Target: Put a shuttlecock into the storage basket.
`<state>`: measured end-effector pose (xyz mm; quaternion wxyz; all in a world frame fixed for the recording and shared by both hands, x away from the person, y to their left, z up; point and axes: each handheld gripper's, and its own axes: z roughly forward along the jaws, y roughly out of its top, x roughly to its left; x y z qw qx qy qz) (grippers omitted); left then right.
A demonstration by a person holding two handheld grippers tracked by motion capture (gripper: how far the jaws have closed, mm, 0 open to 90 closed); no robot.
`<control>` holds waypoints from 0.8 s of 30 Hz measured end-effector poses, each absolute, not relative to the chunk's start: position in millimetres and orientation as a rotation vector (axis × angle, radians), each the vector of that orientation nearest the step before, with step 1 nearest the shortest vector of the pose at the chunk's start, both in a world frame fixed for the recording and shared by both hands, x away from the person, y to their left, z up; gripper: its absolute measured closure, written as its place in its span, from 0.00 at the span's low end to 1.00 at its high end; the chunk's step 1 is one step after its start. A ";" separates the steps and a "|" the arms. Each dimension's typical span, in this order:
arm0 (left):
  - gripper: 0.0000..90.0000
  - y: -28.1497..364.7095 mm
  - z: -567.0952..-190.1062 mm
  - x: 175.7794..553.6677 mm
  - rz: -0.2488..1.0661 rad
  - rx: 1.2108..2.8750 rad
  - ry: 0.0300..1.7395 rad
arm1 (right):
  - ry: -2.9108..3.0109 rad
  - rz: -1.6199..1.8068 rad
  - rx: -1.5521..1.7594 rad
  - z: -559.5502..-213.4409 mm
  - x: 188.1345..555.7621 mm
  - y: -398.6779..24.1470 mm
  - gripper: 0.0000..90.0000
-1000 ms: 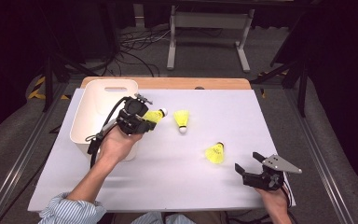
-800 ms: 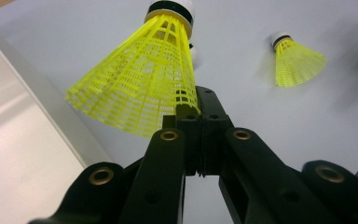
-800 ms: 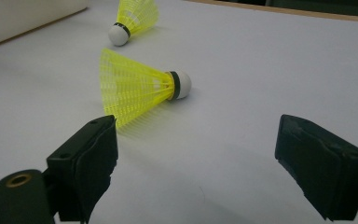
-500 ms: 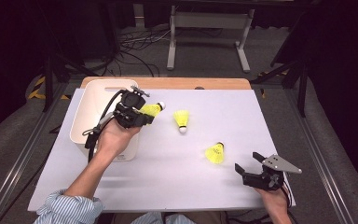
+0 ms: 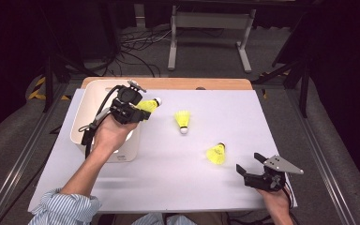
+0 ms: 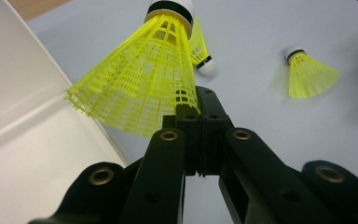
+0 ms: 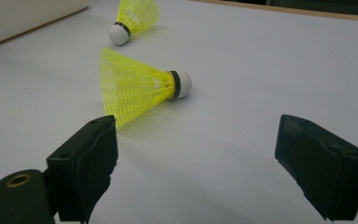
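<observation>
At the upper left of the high view, the left gripper [image 5: 138,108] had its jaws pinched on the skirt edge of a yellow shuttlecock [image 6: 140,88], carried just beside the white bin [image 5: 90,101], likely for dropping in. The right gripper [image 5: 253,168] waited, jaws spread, near another shuttlecock [image 7: 142,86] lying on the desk [image 5: 272,122].

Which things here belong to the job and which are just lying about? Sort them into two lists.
Part of the job:
- held shuttlecock, pinched by its skirt in the left gripper
- white bin beside it
- two loose shuttlecocks, middle and near
- right gripper, jaws open

Lying about:
- cables on the floor
- metal stand behind the table
</observation>
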<state>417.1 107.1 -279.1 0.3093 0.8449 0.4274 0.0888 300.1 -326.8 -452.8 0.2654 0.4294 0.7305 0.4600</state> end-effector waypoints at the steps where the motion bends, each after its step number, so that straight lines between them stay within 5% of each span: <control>1: 0.99 108.1 -278.6 417.4 0.239 2.235 1.128 | 1.972 1.244 1.157 -452.7 300.2 -326.9 0.15; 24: 0.99 129.9 -277.2 421.7 0.263 2.205 1.187 | 1.972 1.243 1.163 -452.8 300.1 -327.1 0.15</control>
